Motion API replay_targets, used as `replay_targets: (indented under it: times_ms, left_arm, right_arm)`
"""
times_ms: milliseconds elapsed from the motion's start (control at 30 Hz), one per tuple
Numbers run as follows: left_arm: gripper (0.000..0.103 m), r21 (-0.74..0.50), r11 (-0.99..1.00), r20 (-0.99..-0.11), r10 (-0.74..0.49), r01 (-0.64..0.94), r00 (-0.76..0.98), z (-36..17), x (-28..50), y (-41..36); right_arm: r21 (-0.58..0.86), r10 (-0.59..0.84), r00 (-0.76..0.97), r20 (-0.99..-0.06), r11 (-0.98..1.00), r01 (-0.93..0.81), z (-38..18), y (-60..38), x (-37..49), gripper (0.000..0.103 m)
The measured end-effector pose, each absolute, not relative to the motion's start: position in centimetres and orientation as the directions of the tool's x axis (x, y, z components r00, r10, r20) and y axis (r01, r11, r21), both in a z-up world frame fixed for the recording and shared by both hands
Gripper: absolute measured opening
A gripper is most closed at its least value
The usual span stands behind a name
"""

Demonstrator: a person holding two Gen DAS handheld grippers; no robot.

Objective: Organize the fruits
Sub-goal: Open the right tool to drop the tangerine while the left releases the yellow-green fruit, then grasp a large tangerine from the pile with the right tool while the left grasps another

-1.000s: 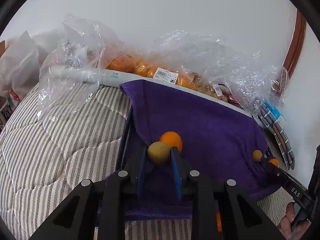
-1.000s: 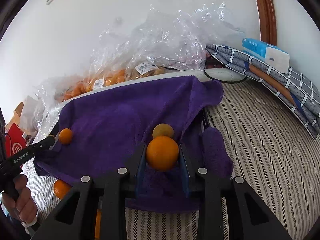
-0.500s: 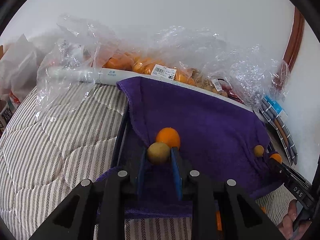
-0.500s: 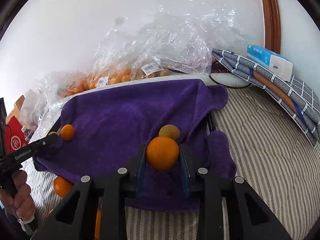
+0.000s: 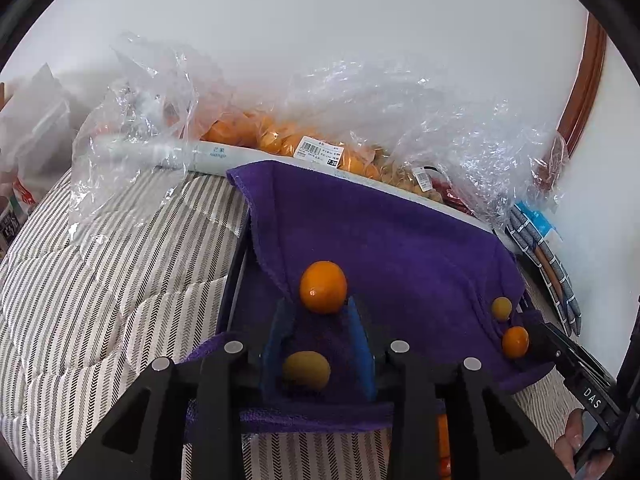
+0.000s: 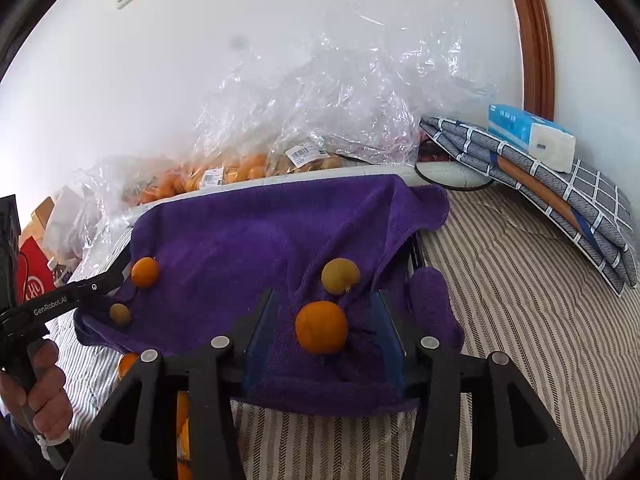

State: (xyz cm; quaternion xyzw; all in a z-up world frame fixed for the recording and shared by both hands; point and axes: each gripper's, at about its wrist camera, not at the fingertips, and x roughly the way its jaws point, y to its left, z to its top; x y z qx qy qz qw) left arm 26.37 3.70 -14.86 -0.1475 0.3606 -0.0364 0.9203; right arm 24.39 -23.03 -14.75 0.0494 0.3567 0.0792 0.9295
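Note:
A purple towel (image 5: 380, 240) (image 6: 260, 232) lies over a dark rack on the bed. My left gripper (image 5: 320, 312) is open; a yellow-green fruit (image 5: 306, 369) rests on the towel between its fingers and an orange (image 5: 323, 287) sits just past its tips. My right gripper (image 6: 326, 304) is open; an orange (image 6: 321, 327) lies loose between its fingers, with a yellow-green fruit (image 6: 340, 276) just beyond. The other gripper's pair of fruits shows small at the far side of each view (image 5: 514, 342) (image 6: 145, 272).
Clear plastic bags of oranges (image 5: 280, 140) and other fruit (image 6: 304, 160) lie along the white wall behind the towel. A folded grey checked cloth (image 6: 540, 184) with a tissue pack (image 6: 528, 136) lies at the right. A striped mattress (image 5: 100, 280) surrounds the towel.
Both grippers opened and let go of their fruits. The yellow-green fruit dropped onto the towel between my left fingers; the orange rests on the towel between my right fingers.

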Motion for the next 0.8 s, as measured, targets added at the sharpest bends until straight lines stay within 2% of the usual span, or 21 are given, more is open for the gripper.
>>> replay_targets:
  times_ms: [100,233,400,500,633,800]
  left_arm:
    - [0.038,-0.305,0.952,-0.64,-0.18,-0.032,0.747,-14.6,26.2,3.9]
    - [0.04,-0.303,0.952,-0.618,-0.173,-0.03,0.767,-14.1,25.8,3.9]
    - [0.04,-0.272,0.961,-0.584,-0.128,-0.044,0.802,-13.4,24.9,4.2]
    - [0.04,-0.271,0.961,-0.572,-0.118,-0.051,0.812,-13.1,23.6,4.5]
    - [0.04,-0.275,0.96,-0.57,-0.12,-0.051,0.813,-13.4,20.7,5.0]
    - [0.043,-0.231,0.971,-0.572,-0.081,-0.066,0.816,-14.2,17.1,5.9]
  right_arm:
    - [0.137,0.169,0.726,-0.666,0.985,-0.103,-14.1,-22.9,23.6,0.049]
    - [0.191,0.218,0.706,-0.674,0.974,-0.119,-13.0,-22.8,20.7,0.049]
    - [0.165,0.249,0.695,-0.675,0.969,-0.186,-12.0,-20.7,16.0,0.049]
    - [0.206,0.316,0.647,-0.694,0.948,-0.243,-12.7,-19.3,14.0,0.049]
    - [0.166,0.304,0.627,-0.717,0.948,-0.27,-14.0,-17.3,12.9,0.049]
    - [0.194,0.32,0.587,-0.743,0.943,-0.269,-15.5,-16.3,13.2,0.049]
